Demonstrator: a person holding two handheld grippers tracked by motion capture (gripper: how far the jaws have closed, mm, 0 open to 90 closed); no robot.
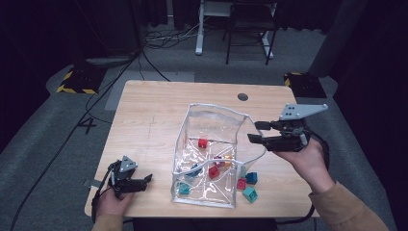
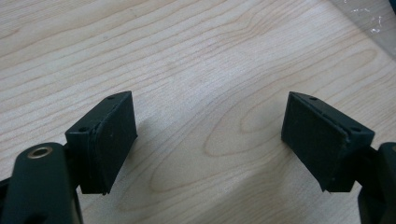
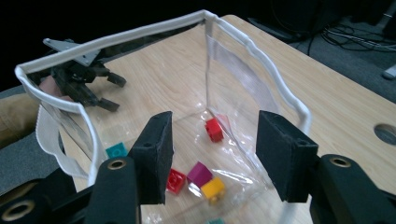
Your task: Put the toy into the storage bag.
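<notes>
Bag: clear bag (image 1: 211, 159) with white piping stands open-topped on the table (image 1: 149, 120), right of centre, its near end close to the near edge.
Blocks inside: a red block (image 1: 203, 142) lies alone toward the far end; red, purple and yellow ones cluster near the middle (image 3: 200, 174); glare on the plastic blurs the rest.
Blocks outside: two teal and one red block (image 1: 248, 185) sit just beside the bag's right wall, near the table's front-right corner.
Right gripper (image 1: 260, 132): held above the bag's right rim, jaws wide apart, nothing between them.
Left gripper (image 1: 146, 179): low over the front-left corner, jaws wide apart over bare wood (image 2: 210, 135), holding nothing.
Open room: the table's left half and far strip are bare.
Cut off: the bag's near end drops below the frame in the right gripper view.
</notes>
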